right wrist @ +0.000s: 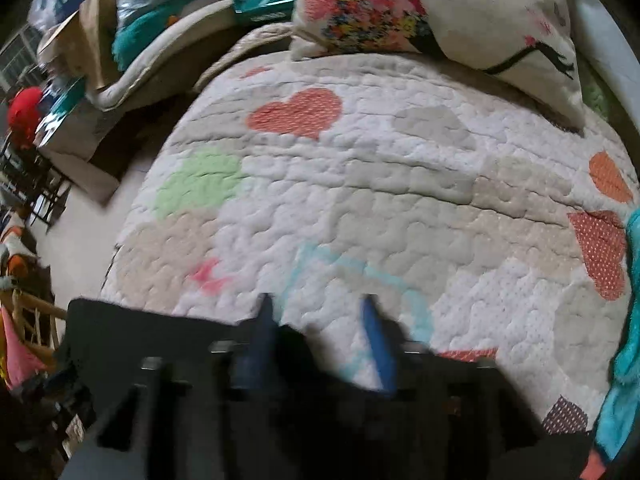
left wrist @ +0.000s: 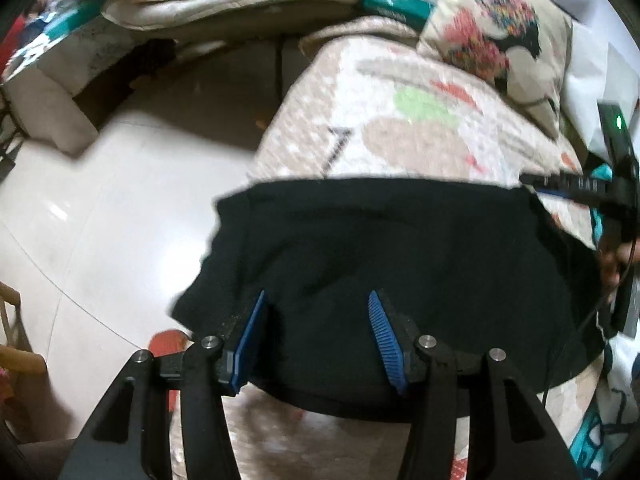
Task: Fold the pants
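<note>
The black pants (left wrist: 400, 240) lie in a flat folded slab on the patterned quilt (left wrist: 400, 120), near the bed's left edge. My left gripper (left wrist: 316, 300) hangs over their near part. Its blue pads (left wrist: 384, 336) stand apart, and the cloth between them lies flat and unpinched. At the pants' right edge a finger (left wrist: 572, 186) of my right gripper reaches in, a hand behind it. In the blurred right wrist view, my right gripper (right wrist: 318, 308) is open over the quilt (right wrist: 360, 180). The pants (right wrist: 160, 340) spread dark to its lower left, one corner reaching between the fingers.
A flowered pillow (left wrist: 500, 40) (right wrist: 440, 12) sits at the head of the bed. Shiny pale floor (left wrist: 100, 200) lies left of the bed, with cushions and boxes (left wrist: 240, 0) beyond. A teal fleece (right wrist: 628, 320) lies at the right edge, a wooden rack (right wrist: 32, 312) at the left.
</note>
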The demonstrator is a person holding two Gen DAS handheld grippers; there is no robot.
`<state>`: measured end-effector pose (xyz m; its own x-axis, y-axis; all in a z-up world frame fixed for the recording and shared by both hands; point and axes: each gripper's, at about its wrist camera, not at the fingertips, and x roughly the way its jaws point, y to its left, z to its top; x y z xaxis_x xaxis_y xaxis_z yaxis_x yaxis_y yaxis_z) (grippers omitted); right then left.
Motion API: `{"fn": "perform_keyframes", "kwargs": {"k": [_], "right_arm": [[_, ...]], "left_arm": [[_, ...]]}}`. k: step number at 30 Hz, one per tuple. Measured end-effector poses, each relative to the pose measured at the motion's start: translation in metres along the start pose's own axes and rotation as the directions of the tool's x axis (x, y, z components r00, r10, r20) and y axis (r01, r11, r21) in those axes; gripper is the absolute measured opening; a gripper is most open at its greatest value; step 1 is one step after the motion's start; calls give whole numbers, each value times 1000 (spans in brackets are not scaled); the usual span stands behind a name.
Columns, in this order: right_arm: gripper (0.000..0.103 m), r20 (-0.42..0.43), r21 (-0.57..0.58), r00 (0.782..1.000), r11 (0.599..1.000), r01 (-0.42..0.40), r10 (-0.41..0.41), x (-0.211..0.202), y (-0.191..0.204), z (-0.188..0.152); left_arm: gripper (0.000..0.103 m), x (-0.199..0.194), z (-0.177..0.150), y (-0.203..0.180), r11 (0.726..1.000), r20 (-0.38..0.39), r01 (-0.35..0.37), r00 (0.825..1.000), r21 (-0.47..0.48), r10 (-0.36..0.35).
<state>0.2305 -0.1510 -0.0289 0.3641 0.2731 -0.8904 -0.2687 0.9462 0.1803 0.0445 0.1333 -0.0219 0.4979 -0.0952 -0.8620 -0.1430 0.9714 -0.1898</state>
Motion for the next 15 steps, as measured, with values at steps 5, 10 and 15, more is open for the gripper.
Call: {"fn": "perform_keyframes", "kwargs": {"k": [5,10,15], "right_arm": [[8,-76,-83,996,996,28,-34,23,22,-9],[6,-23,-53,959,958,281,-283,28,15,10],[9,47,26,978,979,201,-202,0,23,14]], "left_arm": [[51,-15,0,50,989,60,3,998,-148,6],[51,-21,-11,118,910,52,34,999,-412,-13],[51,-26,-22,132,839,46,56,998,-541,-37]]}}
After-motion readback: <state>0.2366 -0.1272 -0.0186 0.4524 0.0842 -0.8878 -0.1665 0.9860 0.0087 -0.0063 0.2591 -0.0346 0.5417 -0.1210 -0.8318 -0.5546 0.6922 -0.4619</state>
